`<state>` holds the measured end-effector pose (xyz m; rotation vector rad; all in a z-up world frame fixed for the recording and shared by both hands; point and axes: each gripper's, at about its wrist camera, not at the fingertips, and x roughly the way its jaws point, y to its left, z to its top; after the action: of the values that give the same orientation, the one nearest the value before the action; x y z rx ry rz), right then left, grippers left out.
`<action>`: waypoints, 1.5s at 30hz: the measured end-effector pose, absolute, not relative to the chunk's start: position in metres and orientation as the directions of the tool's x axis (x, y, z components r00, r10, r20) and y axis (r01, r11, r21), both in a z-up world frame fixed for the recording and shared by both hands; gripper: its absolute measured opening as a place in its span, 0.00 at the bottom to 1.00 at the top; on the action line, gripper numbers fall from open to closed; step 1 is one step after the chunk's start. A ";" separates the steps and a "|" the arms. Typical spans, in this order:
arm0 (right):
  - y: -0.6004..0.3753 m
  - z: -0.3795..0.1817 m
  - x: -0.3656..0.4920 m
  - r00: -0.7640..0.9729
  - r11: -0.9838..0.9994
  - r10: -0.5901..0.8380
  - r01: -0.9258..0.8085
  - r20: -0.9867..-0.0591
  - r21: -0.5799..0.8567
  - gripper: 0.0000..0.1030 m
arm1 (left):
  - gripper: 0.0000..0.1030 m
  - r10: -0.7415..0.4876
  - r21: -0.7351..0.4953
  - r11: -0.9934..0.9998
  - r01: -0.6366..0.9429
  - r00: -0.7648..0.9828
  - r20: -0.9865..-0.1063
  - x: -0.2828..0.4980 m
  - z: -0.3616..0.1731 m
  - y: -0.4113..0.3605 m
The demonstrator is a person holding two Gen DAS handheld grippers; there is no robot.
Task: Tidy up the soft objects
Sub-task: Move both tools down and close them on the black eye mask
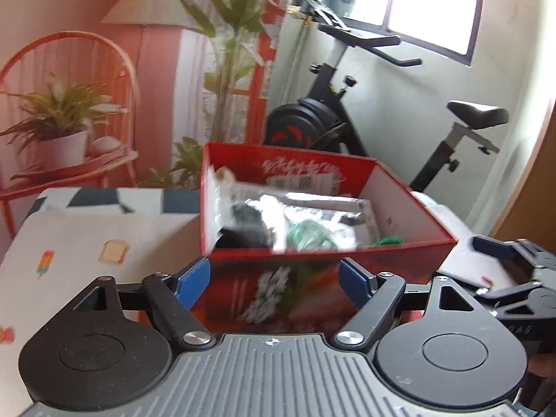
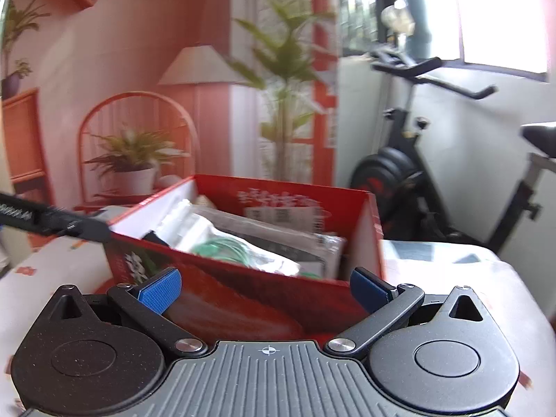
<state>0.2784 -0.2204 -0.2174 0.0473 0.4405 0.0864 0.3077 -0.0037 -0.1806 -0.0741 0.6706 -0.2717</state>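
- Left wrist view: left gripper point(image 1: 274, 283) spread wide, empty; red box point(image 1: 399, 267) just beyond its fingertips, clear packets point(image 1: 323, 215) inside.
- Right wrist view: right gripper point(image 2: 266, 286) fully apart, empty, near the box's front wall.

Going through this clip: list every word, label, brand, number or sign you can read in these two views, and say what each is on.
None can be read for certain.
Red box, inner back wall: white script print, too blurred to read.
White label below that script: codes and small print, too small.
Box front: white flower print, no legible words.
Left gripper body, in the right wrist view: white lettering, blurred.
Right gripper body, in the left wrist view: embossed characters, unclear.
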 end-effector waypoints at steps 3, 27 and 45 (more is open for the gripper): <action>-0.215 -0.230 0.261 0.906 1.000 0.023 -0.013 -0.422 0.027 1.00 | 0.81 -0.234 -0.150 0.972 0.180 0.761 -0.605 0.291 -0.197 -0.002; -0.201 -0.316 0.281 0.775 0.999 0.022 -0.002 -0.632 0.033 1.00 | 0.80 -0.185 -0.127 0.983 0.136 0.644 -0.742 0.293 -0.291 -0.010; -0.203 -0.328 0.288 0.739 0.998 0.049 -0.016 -0.672 0.056 0.99 | 0.82 -0.170 -0.086 0.984 0.156 0.676 -0.717 0.283 -0.296 -0.015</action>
<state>0.2876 -0.2035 -0.3277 0.0474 0.7382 0.0356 0.2833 -0.0155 -0.2964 -0.0181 0.8074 -0.1831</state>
